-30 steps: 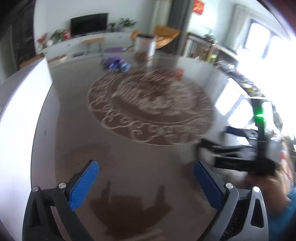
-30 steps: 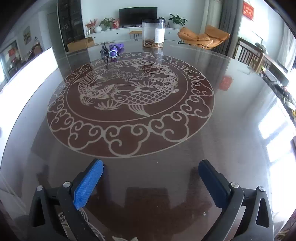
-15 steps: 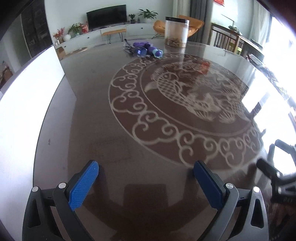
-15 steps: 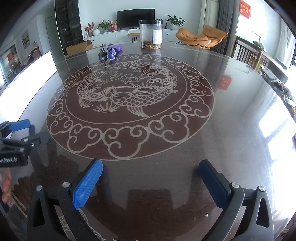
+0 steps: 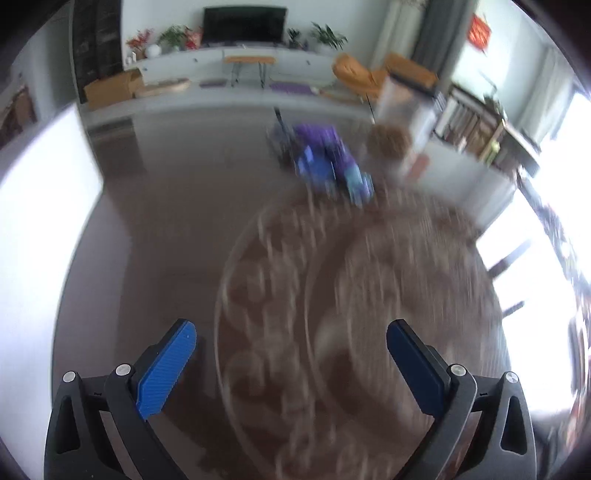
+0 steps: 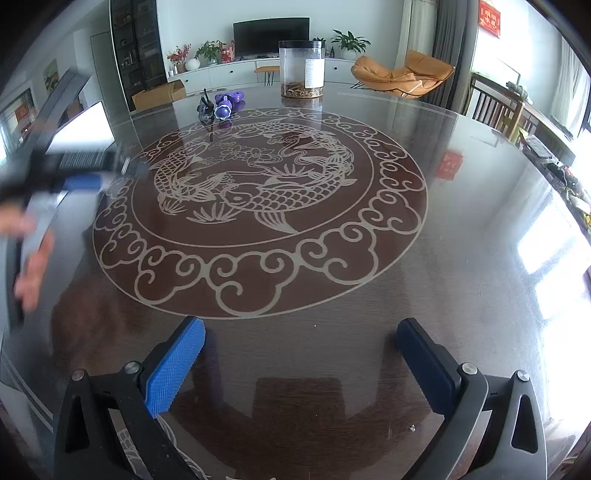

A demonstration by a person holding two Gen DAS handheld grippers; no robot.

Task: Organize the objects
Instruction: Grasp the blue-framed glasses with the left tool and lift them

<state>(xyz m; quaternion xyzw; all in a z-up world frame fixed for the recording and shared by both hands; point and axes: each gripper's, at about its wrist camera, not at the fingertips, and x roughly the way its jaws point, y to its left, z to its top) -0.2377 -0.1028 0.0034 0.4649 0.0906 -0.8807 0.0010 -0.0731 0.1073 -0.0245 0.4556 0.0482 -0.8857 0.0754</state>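
Observation:
A small pile of purple and blue toys [image 6: 226, 105] with a black clip-like piece [image 6: 205, 109] lies at the far side of the round table [image 6: 461, 258]. The left wrist view shows the same toys [image 5: 327, 162], blurred. Behind them stands a clear jar [image 6: 301, 69] with brown bits at its bottom; the jar [image 5: 397, 122] is blurred in the left wrist view. My right gripper [image 6: 301, 354] hovers open over the table's near edge, holding nothing. My left gripper [image 5: 291, 354] is open and empty too, seen blurred at the left as the left gripper [image 6: 79, 177] with a hand on it.
The dark glossy tabletop carries a large fish and cloud pattern [image 6: 258, 199]. An orange lounge chair [image 6: 402, 75], a white cabinet with a television [image 6: 271, 35] and plants stand beyond the table. Wooden chairs [image 6: 495, 110] line the right side.
My left gripper has swung forward over the table toward the purple toys, which look larger and blurred now. The right gripper has barely moved. Both stay open.

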